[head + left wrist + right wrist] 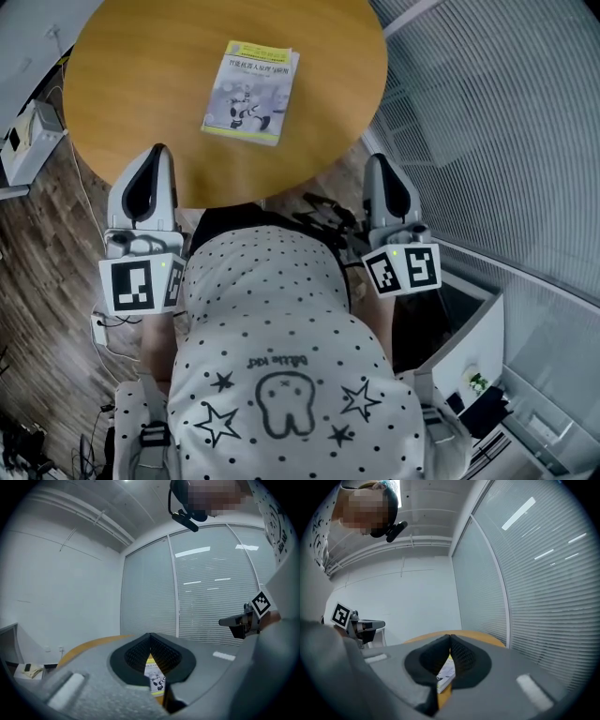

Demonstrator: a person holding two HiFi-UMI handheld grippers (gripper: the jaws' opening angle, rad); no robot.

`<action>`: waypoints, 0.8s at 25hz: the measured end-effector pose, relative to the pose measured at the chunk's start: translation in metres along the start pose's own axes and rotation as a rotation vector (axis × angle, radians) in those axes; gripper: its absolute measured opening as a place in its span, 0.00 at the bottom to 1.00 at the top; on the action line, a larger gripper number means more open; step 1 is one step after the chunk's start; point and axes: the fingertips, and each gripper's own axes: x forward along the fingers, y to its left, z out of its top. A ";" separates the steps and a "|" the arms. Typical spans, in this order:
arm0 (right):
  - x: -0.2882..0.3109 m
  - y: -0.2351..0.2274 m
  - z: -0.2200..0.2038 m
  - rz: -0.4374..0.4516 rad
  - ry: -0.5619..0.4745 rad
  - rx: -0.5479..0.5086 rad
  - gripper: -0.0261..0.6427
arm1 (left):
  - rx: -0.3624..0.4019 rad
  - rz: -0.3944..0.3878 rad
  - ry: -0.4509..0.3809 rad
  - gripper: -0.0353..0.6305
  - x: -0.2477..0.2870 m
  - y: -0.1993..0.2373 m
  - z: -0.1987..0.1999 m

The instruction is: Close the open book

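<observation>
The book (250, 91) is seen closed amid bare table (141, 84), the left gripper (157, 152) and right gripper (379, 161) held pressed together, empty, by its near edge.

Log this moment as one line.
book: closed, cover up on table | left gripper: shut, empty, at table edge | right gripper: shut, empty, beside table

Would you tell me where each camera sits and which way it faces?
Head view: on the person's head, looking steeply down at the table, closed book, shirt and both hand-held grippers.
Left gripper view: on the left hand-held gripper, looking along its shut jaws toward the book and blinds; shirt at right.
Right gripper view: on the right hand-held gripper, looking along its shut jaws toward the book; shirt at left.
Shared: both gripper views show the book and the opposite gripper.
</observation>
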 end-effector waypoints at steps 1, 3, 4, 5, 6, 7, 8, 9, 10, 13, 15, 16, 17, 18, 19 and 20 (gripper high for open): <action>0.000 0.000 0.000 0.001 0.001 -0.001 0.05 | 0.001 -0.004 0.003 0.07 0.001 -0.001 -0.001; 0.001 0.000 0.001 0.005 0.003 -0.003 0.05 | 0.008 -0.006 0.006 0.07 0.003 -0.003 -0.002; 0.002 0.000 0.001 0.008 0.004 -0.003 0.05 | 0.011 -0.006 0.006 0.07 0.003 -0.004 -0.002; 0.002 0.001 0.000 0.010 0.006 -0.003 0.05 | 0.012 -0.006 0.007 0.07 0.003 -0.004 -0.002; 0.003 0.001 0.000 0.012 0.007 -0.003 0.04 | 0.012 -0.008 0.010 0.07 0.003 -0.004 -0.002; 0.003 0.002 0.000 0.014 0.009 -0.003 0.05 | 0.010 -0.012 0.013 0.07 0.003 -0.004 -0.003; 0.004 0.002 0.000 0.015 0.011 -0.003 0.05 | 0.008 -0.020 0.016 0.07 0.003 -0.005 -0.004; 0.004 0.002 0.000 0.016 0.012 -0.002 0.05 | 0.005 -0.031 0.017 0.07 0.004 -0.006 -0.005; 0.004 0.003 -0.001 0.017 0.013 -0.001 0.05 | 0.002 -0.043 0.015 0.07 0.004 -0.007 -0.005; 0.006 0.002 -0.004 0.016 0.019 0.006 0.05 | 0.002 -0.059 0.018 0.07 0.005 -0.010 -0.008; 0.005 0.002 -0.006 0.016 0.025 0.009 0.05 | 0.000 -0.061 0.024 0.07 0.005 -0.011 -0.010; 0.005 0.002 -0.007 0.015 0.027 0.009 0.05 | -0.002 -0.062 0.023 0.07 0.005 -0.012 -0.010; 0.005 0.002 -0.007 0.014 0.028 0.009 0.04 | -0.004 -0.065 0.020 0.07 0.005 -0.012 -0.010; 0.005 0.002 -0.007 0.012 0.029 0.009 0.05 | -0.004 -0.067 0.016 0.07 0.005 -0.013 -0.010; 0.005 0.001 -0.007 0.010 0.029 0.011 0.05 | -0.004 -0.069 0.011 0.07 0.005 -0.013 -0.009; 0.005 0.001 -0.007 0.008 0.029 0.013 0.05 | -0.005 -0.072 0.006 0.07 0.005 -0.013 -0.009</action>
